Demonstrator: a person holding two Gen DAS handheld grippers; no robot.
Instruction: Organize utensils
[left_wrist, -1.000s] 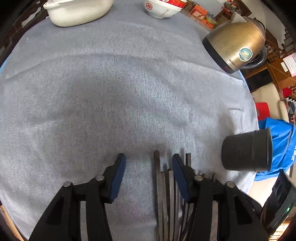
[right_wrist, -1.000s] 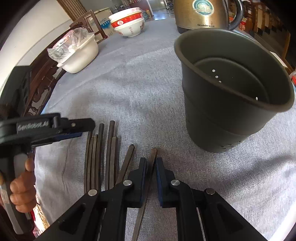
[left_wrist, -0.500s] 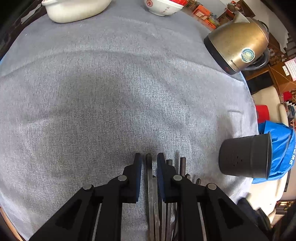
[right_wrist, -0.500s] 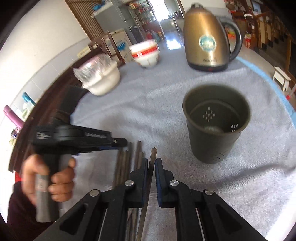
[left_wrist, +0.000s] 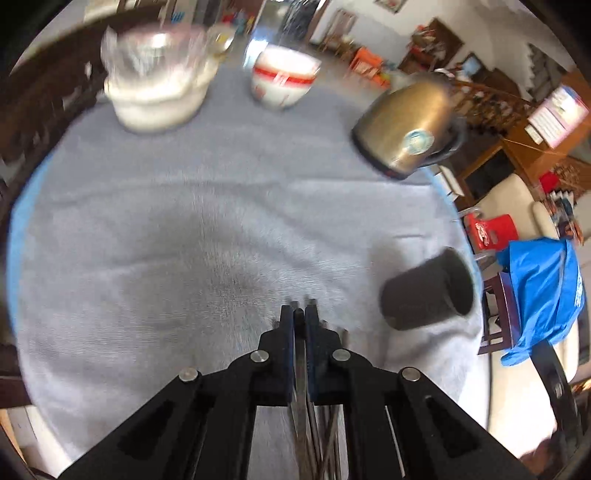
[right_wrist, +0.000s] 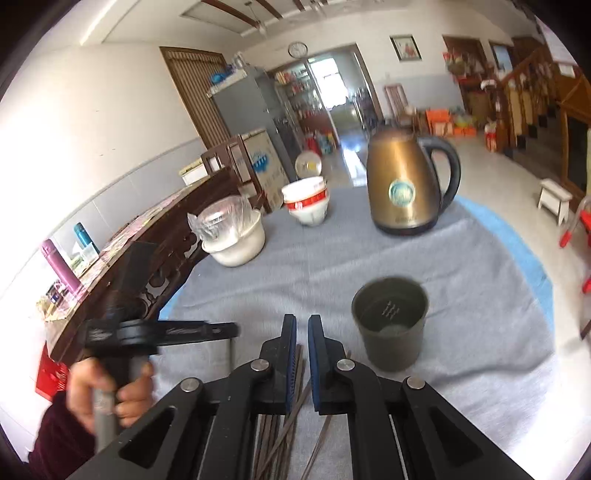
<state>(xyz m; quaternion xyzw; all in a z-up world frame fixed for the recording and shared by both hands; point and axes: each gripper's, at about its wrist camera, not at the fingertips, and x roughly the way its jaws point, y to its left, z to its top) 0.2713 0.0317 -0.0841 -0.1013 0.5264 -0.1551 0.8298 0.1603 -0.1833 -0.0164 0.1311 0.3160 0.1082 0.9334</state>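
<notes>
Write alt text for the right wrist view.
The right gripper hangs over a round table under a grey cloth, its jaws a little apart above loose dark chopsticks. A dark holder cup stands empty just right; the left gripper shows at left. A bronze kettle and white bowls stand behind.

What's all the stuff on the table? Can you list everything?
chopsticks: several, dark, lying in a bunch on the cloth under the grippers
utensil cup: one, dark grey, upright, right of the bunch
kettle: one, bronze, far side
bowls: stacked, white and red, far side
white tub: one, plastic inside, far left
tablecloth: one, grey
left gripper: black, shut on one chopstick
right gripper: black, jaws slightly apart above the bunch
left hand: holding the left gripper's handle
</notes>
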